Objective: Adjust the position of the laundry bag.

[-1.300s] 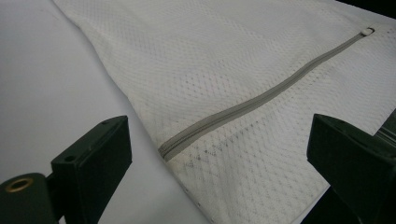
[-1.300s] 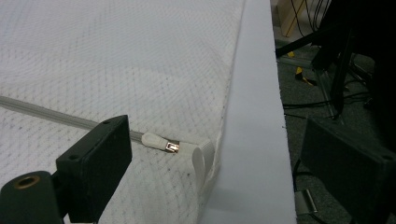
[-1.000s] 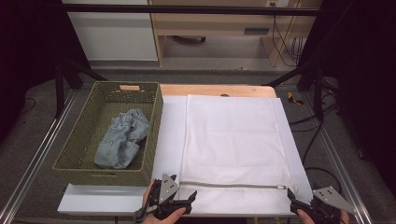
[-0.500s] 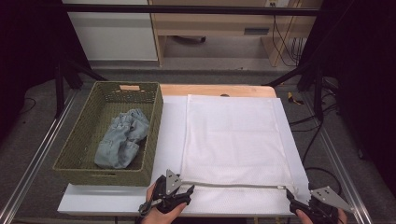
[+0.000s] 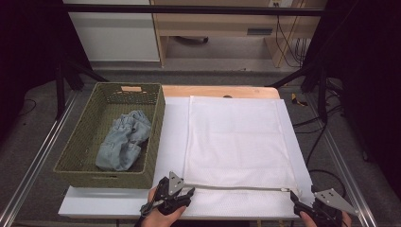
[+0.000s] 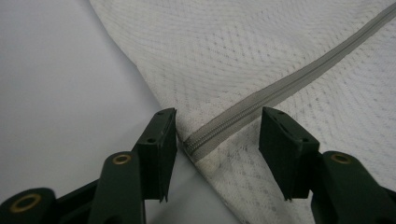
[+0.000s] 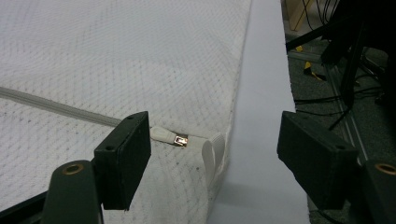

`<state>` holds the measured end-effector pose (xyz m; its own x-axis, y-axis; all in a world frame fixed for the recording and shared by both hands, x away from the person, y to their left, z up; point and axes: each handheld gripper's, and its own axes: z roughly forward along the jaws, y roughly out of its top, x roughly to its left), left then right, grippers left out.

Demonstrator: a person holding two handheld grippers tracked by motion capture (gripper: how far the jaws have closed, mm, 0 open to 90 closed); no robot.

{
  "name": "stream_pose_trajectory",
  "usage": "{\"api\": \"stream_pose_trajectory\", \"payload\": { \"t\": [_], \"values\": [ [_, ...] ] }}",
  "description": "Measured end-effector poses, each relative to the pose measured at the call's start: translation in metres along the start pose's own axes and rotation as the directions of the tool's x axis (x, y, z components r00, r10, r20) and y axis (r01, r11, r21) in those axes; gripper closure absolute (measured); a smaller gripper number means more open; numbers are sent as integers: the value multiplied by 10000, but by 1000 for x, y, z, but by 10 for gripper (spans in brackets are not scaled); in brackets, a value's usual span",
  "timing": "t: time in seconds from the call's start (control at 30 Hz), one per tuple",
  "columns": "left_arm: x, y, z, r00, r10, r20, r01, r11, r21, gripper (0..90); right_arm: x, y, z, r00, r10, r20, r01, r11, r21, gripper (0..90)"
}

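Lying flat on the white table (image 5: 175, 127), a big white mesh bag (image 5: 236, 142) takes up the middle, with its near edge by the person's hands. A grey zipper (image 5: 236, 188) runs across that near edge from one side to the other. The mesh is made of tiny holes, like a net, and looks soft and thin.

The left gripper (image 5: 182, 195) sits at the left end of the zipper. In the left gripper view, that zipper end (image 6: 205, 142) lies between the two black jaws. The jaws have just been closing, but they do not press on it yet, so the gripper is not holding anything. The flat black pads (image 6: 163, 140) look hard and square.

The right gripper (image 5: 297, 198) sits at the bag's near right corner, partly cut off by the bottom of the high view. Its jaws have just been closing a little too, and they stand wide apart and grip nothing. In the right gripper view, a small metal zipper slider (image 7: 180, 139) with a white pull tab (image 7: 161, 134) lies between them, close to the left pad. A white loop (image 7: 212, 151) sits at the bag's corner.

A green woven basket (image 5: 94, 165) stands to the left of the bag. Crumpled blue jeans (image 5: 123, 142) lie inside it. Their full shape is hard to make out.
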<state>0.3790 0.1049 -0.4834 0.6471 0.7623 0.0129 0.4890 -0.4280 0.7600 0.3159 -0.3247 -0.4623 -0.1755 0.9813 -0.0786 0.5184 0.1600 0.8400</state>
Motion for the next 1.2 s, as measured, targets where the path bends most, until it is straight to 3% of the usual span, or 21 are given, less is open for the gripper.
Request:
{"api": "stream_pose_trajectory", "payload": {
  "t": [0.33, 0.6, 0.9, 1.07, 1.2],
  "values": [
    [4, -1, 1, 9999, -43, 95, 43, 10000, 2, 654, -1, 1, -1, 10000, 53, 54, -53, 9999, -132, 296],
    [4, -1, 2, 10000, 87, 8, -87, 9999, -89, 759, -5, 3, -6, 9986, 232, 467, -211, 9988, -451, 449],
    [2, 1, 2, 9999, 128, 8, -128, 9999, -59, 843, -7, -1, 2, 9983, 382, 451, -389, 9991, 159, 680],
    [1, 1, 2, 9999, 111, -27, -111, 9999, -56, 843, -7, -1, 8, 9987, 349, 358, -364, 9985, 419, 697],
    [2, 1, 3, 9999, 112, -25, -112, 9999, -72, 842, -12, 5, 15, 9980, 567, 272, -573, 9981, 237, 655]
  ]
}}
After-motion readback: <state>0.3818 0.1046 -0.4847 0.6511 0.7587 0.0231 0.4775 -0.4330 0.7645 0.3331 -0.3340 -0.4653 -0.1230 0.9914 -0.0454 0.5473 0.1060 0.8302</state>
